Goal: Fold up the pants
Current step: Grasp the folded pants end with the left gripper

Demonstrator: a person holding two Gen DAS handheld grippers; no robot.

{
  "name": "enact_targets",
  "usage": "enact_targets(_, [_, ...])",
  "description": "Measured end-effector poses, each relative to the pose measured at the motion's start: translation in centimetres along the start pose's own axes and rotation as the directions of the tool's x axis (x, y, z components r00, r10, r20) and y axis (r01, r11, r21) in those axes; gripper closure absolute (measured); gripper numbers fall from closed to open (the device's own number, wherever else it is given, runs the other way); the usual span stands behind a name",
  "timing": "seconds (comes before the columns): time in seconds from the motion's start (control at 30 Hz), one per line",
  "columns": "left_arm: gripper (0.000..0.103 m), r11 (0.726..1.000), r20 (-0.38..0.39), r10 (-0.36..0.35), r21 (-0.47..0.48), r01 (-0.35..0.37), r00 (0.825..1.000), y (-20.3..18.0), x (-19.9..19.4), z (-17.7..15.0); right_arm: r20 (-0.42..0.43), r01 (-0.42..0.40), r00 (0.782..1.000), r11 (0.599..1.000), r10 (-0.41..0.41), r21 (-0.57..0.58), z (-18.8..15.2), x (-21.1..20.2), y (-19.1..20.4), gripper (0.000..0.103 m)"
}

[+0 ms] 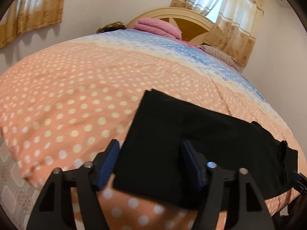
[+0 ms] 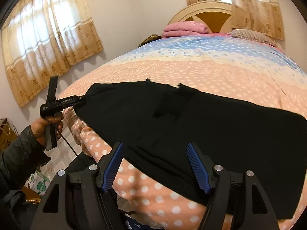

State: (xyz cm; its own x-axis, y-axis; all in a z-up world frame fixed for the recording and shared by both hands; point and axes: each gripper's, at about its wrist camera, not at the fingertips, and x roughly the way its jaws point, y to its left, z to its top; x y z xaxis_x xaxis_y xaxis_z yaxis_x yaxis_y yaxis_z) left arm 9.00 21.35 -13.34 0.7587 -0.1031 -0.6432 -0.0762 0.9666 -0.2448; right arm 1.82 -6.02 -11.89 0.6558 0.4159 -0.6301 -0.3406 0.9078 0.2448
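Observation:
Black pants [image 1: 191, 143] lie flat in a long folded strip near the foot edge of the bed; they also show in the right wrist view [image 2: 191, 126]. My left gripper [image 1: 150, 149] is open, its blue fingers either side of the pants' left end, just above the cloth. It also shows in the right wrist view [image 2: 82, 98] at the pants' far left end, held by a hand. My right gripper [image 2: 155, 153] is open over the near edge of the pants, holding nothing.
The bed has a peach polka-dot cover [image 1: 67, 95] with a blue band farther up. A pink folded blanket [image 2: 184, 28] and a striped pillow [image 2: 251, 35] lie by the headboard. The bed's foot edge is right below both grippers. Curtained windows on the walls.

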Motion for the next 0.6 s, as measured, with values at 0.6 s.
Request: enact_targets(0.6, [0.052, 0.997, 0.033, -0.048, -0.055, 0.05, 0.998, 1.3, -0.3, -0.7, 0.018, -0.003, 1.0, 1.0, 0.003, 0.018, -0.7, -0.1, 0.1, 0.033])
